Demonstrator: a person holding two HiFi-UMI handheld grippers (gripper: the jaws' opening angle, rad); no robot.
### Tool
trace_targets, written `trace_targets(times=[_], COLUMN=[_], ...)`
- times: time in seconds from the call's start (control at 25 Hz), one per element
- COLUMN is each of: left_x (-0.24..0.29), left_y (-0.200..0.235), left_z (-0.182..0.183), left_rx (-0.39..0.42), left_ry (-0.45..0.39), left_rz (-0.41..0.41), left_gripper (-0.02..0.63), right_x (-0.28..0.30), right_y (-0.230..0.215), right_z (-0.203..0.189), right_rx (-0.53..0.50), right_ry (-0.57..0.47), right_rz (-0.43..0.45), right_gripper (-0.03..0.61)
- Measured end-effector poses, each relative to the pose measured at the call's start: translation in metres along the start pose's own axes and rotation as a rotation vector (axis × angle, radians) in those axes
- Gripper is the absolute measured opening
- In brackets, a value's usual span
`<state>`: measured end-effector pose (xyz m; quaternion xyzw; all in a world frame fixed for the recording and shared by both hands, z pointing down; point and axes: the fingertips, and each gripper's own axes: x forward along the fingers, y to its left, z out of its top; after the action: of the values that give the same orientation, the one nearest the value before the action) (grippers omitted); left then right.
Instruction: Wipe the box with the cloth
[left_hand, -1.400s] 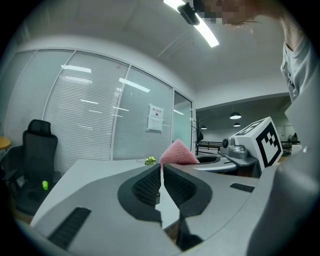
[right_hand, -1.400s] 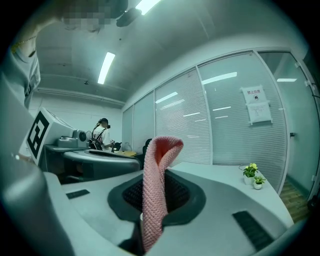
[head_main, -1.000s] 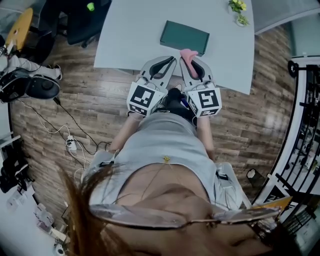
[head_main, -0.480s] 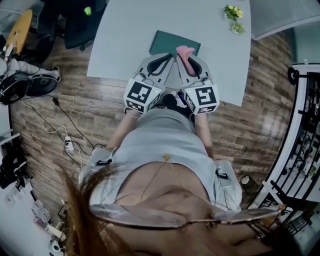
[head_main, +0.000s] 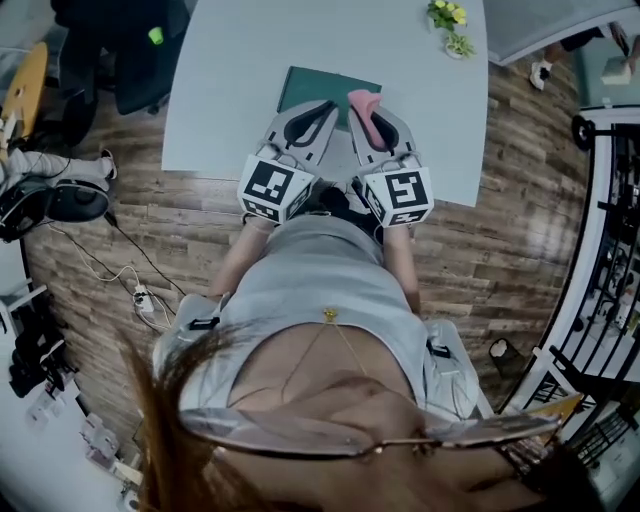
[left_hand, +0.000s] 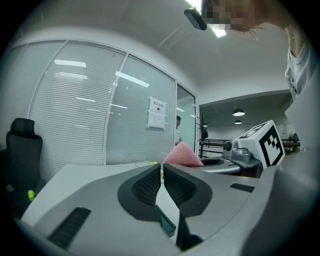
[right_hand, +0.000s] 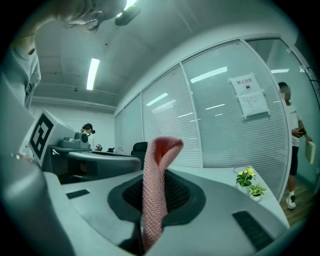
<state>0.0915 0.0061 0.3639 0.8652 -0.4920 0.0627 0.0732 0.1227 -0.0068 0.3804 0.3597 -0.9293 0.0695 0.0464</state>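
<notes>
Green box (head_main: 322, 84) flat on grey table (head_main: 230, 60), 12 o'clock from the person. Pink cloth (head_main: 362, 108) clamped in right gripper (head_main: 368, 112), over box's 5 o'clock corner. Left gripper (head_main: 318, 112) jaws pressed together, empty, at box's 7 o'clock edge. Potted plant (head_main: 450, 25) at box's 2 o'clock.

The box (head_main: 303, 85) lies on the desk (head_main: 240, 60), near its front edge. The left claw (head_main: 326, 108) and the right claw (head_main: 366, 116) reach over the box side by side, with the cloth (head_main: 358, 100) between the right claw's jaws. A potted plant (head_main: 450, 25) stands at the desk's far right.
</notes>
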Motion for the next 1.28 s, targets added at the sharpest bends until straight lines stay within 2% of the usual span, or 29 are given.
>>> trace_targets(times=[0.32,0.52,0.92,1.28], left_x=[0.02,0.027,0.024,0.028], left_y=[0.011,0.034,0.091,0.104], left_z=[-0.003,-0.001,-0.008,-0.02], left_rx=[0.004,0.023,0.017,0.018], left_ry=[0.002,0.02,0.054,0.077], left_rz=[-0.102,-0.162,-0.202,-0.25], left_gripper=[0.04,0.04,0.04,0.04], right_x=[0.004,0.025,0.062,0.067], right_y=[-0.023,-0.028,-0.031,-0.034], right_z=[-0.007,-0.005,-0.007,-0.014], right_rx=[0.026,0.035,0.057,0.071], right_ry=[0.004,0.013,0.031,0.062], right_rz=[-0.131,-0.2,-0.3,-0.35], right_gripper=[0.048,0.049,0.048,0.049])
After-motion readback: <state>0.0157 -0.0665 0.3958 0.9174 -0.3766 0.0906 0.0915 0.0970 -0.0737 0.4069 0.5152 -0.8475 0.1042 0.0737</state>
